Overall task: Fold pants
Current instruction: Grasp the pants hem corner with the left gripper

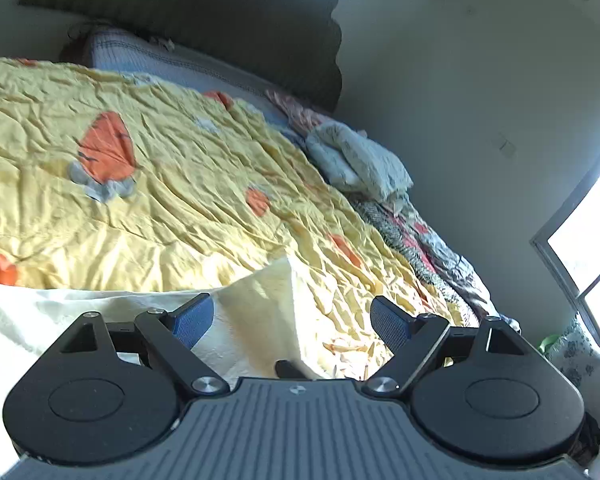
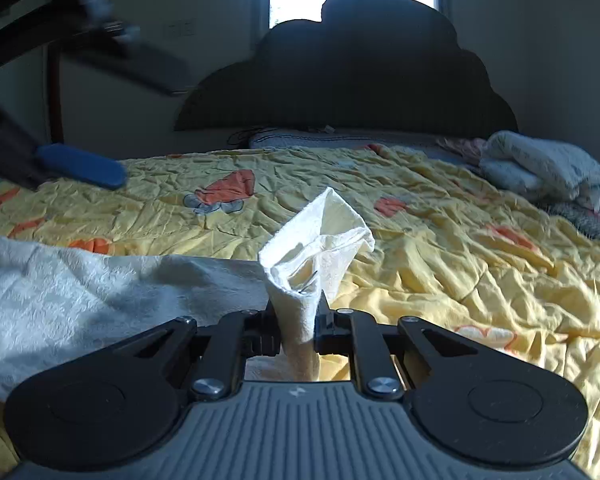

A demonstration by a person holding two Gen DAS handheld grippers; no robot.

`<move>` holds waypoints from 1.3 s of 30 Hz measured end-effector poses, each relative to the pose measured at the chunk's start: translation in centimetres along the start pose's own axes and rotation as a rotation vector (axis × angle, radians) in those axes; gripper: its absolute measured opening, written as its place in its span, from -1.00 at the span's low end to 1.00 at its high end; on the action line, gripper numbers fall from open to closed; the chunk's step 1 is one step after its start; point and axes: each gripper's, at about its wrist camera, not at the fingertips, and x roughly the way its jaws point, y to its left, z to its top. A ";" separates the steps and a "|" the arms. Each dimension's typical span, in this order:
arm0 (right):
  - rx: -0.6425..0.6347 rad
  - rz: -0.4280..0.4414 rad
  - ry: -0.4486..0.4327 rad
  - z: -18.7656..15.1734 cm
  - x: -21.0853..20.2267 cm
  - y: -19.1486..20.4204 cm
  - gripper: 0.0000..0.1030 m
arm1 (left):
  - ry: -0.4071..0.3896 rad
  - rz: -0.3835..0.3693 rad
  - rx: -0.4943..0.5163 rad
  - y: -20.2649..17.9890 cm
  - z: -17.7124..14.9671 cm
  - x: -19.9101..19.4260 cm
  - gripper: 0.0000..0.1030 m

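Right wrist view shows a wide bed with a yellow bedcover (image 2: 440, 248); on it lie the pale pants (image 2: 100, 292), spread at the left and not yet folded flat, as far as I can judge; the folding seems at an early stage. One bunched corner of the pants stands up between the closed fingers of the right gripper (image 2: 298, 320), which pinches it; the left gripper (image 1: 290, 320) has its fingers wide apart and holds nothing, hanging just over the pants edge; its blue pad (image 2: 80, 170) appears blurred at the left.
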 end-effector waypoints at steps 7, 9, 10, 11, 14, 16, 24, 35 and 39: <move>-0.162 -0.025 -0.056 -0.7 -1.0 2.5 -0.73 | 0.214 0.116 0.093 -1.7 0.5 8.8 0.60; -0.199 -0.025 -0.059 -0.9 -1.5 3.2 -0.73 | 0.206 0.174 0.138 -1.4 0.3 10.0 0.44; -0.212 -0.025 -0.056 -1.0 -1.5 3.6 -0.73 | 0.203 0.198 0.152 -1.2 0.3 10.5 0.33; -0.213 -0.024 -0.052 -1.1 -1.6 3.8 -0.73 | 0.205 0.207 0.152 -0.9 0.2 10.7 -0.21; -0.204 -0.023 -0.041 -1.1 -1.6 4.3 -0.72 | 0.200 0.221 0.125 0.2 0.0 10.2 -0.91; -0.208 -0.019 -0.046 -0.7 -1.8 5.2 -0.69 | 0.171 0.233 0.148 0.5 -0.2 8.6 -0.91; -0.235 0.187 -0.096 0.7 -4.4 13.5 -0.37 | 0.113 0.284 0.043 7.3 0.3 -2.1 -0.91; -0.035 0.605 -0.005 0.2 -7.2 14.6 0.60 | 0.085 0.488 -0.204 22.5 -1.9 -13.1 -0.88; 0.104 0.526 0.060 0.7 -5.7 12.6 0.60 | 0.039 0.481 -0.198 21.3 -2.1 -14.3 -0.89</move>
